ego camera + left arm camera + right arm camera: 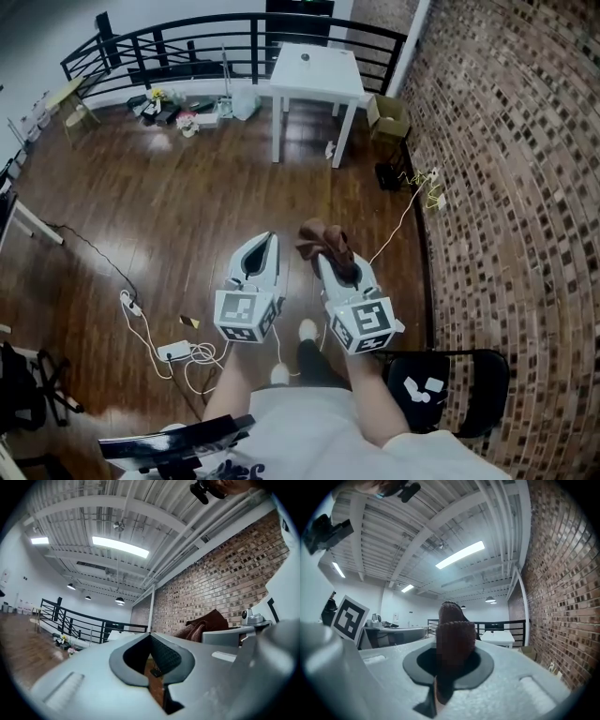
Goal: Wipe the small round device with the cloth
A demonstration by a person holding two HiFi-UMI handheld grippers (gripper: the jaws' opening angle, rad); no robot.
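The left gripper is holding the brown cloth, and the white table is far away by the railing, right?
Not quite. The right gripper, not the left gripper, is holding the brown cloth; the right gripper view shows it pinched in the jaws. The white table is indeed far away by the railing.

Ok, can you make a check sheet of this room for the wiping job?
Surface: white table across the wood floor, bare but for the device.
Job's things: round device on the table; brown cloth in the right gripper.
Clutter: bits by the railing; box beside the table.
Grippers: left gripper shut, empty; right gripper shut on the cloth.
Cables: power strip and cords on the floor; a cord by the brick wall.
Surroundings: brick wall, black railing, black chair.
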